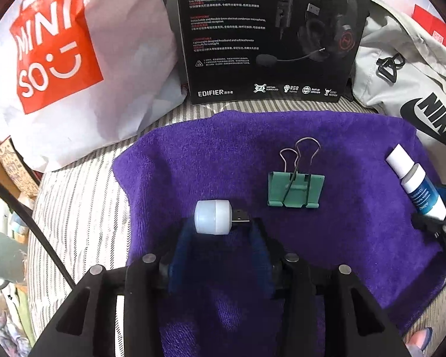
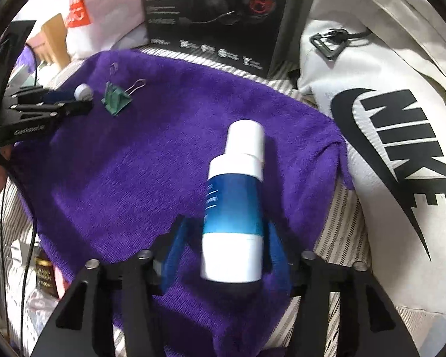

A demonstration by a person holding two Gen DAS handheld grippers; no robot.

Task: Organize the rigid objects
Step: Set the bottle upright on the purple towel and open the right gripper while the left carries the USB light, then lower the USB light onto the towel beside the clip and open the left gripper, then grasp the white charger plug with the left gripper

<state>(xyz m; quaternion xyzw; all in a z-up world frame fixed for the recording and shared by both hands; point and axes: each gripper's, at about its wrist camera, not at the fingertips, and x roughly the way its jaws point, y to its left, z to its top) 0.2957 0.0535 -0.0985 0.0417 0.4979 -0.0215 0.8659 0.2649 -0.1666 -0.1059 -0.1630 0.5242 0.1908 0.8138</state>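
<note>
Left tool (image 1: 220,226) around USB light (image 1: 213,216), right tool (image 2: 223,247) around bottle (image 2: 233,208)

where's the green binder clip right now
The green binder clip lies on the purple towel near its middle, free of both grippers, between the white USB lamp on its left and the blue-and-white bottle on its right.
</note>
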